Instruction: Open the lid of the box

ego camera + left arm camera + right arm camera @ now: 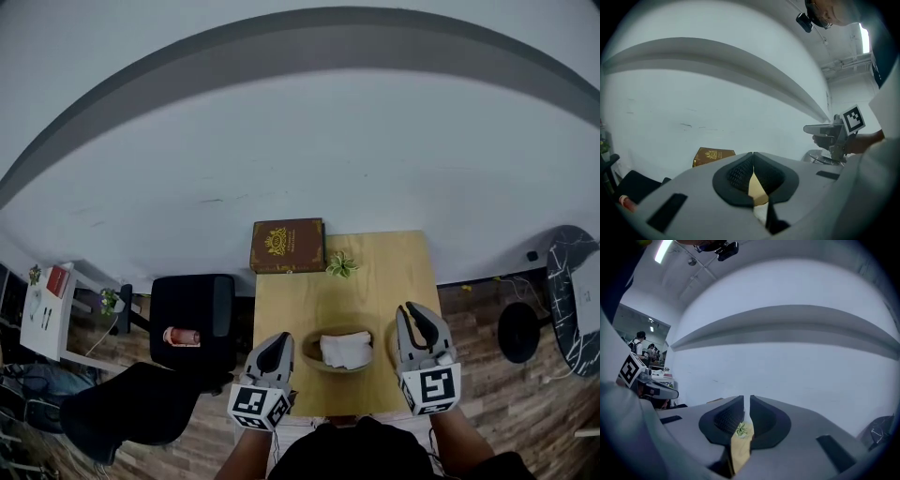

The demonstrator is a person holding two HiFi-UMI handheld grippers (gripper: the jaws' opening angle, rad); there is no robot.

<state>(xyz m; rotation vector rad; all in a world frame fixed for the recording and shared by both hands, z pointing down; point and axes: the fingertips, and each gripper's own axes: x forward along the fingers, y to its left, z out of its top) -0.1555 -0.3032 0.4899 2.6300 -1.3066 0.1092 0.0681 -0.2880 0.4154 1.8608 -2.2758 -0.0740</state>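
Observation:
A brown box (287, 245) with a gold emblem on its closed lid lies at the far left corner of the wooden table (394, 272); the left gripper view also shows the box (714, 156). My left gripper (280, 340) hovers over the near left edge, well short of the box, and its jaws (753, 157) touch at the tips with nothing in them. My right gripper (413, 310) is at the near right, its tips (746, 401) a narrow slit apart and empty.
A small green plant (340, 264) stands just right of the box. A bowl (323, 365) holding a white cloth (345, 349) sits between the grippers near the front edge. A black chair (192, 319) stands left of the table.

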